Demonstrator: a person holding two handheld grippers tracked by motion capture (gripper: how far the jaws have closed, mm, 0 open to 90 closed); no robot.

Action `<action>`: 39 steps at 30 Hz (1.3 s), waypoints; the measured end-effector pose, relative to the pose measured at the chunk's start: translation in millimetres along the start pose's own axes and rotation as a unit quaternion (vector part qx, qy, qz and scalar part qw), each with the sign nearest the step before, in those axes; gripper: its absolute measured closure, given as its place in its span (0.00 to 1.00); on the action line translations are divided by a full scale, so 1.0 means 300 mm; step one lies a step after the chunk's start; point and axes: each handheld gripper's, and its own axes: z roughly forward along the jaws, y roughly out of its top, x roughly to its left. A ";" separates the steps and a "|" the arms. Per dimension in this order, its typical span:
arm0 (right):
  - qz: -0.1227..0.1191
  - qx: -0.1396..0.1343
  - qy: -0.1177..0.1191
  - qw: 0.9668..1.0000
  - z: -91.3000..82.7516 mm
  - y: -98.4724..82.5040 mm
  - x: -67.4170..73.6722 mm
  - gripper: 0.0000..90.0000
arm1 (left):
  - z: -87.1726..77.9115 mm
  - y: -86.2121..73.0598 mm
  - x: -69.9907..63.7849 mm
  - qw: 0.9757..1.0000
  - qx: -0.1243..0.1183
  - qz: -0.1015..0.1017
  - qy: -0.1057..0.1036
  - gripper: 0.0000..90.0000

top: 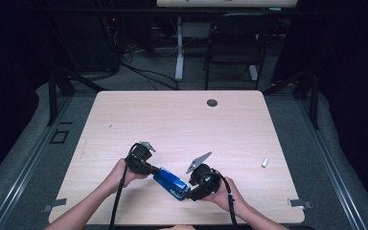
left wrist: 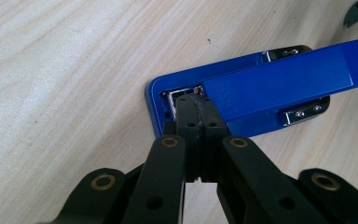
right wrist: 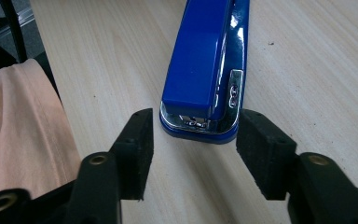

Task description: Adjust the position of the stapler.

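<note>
A light wooden table (top: 182, 120) with a pale grain takes up the middle of the high view, with a dark cable grommet (top: 212, 102) set near its far edge. Beyond the table, on the grey floor, stand a black folding chair (top: 235, 40) and a white desk leg (top: 179, 48).

A blue stapler (top: 171, 183) lies on the near part of the table, slightly left of centre, running from far-left to near-right between the two grippers. No brand or writing on it can be read; the small embossed mark on its chrome side plate (right wrist: 235, 95) is too blurred to make out.

The left gripper (left wrist: 198, 109) meets the stapler at its far-left end. Its jaws are pressed together, tips resting at the hinge end of the stapler, touching the metal spring part there; whether anything is pinched between them cannot be told.

The right gripper (right wrist: 193, 135) sits at the stapler's near-right end. Its jaws are spread wide, one on each side of the stapler's chrome nose, apart from it and holding nothing.

A small silvery object (top: 265, 163) lies on the table well to the right, too small to identify.
</note>
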 end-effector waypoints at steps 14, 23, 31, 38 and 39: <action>-0.004 0.002 -0.003 1.000 0.007 0.000 0.001 0.67 | 0.014 0.009 -0.016 1.000 -0.001 -0.004 -0.011 1.00; -0.021 0.017 -0.024 0.999 -0.021 -0.005 -0.024 0.72 | 0.024 0.016 -0.028 1.000 -0.003 -0.005 -0.018 1.00; -0.021 0.020 -0.036 0.999 -0.035 -0.012 -0.049 0.72 | 0.035 0.024 -0.040 1.000 -0.006 -0.006 -0.025 1.00; -0.021 0.030 -0.055 0.998 -0.057 -0.017 -0.087 0.70 | 0.055 0.039 -0.072 1.000 -0.003 0.009 -0.029 1.00; -0.015 0.028 -0.054 0.998 -0.060 -0.021 -0.097 0.69 | 0.059 0.042 -0.078 0.999 -0.002 0.013 -0.030 1.00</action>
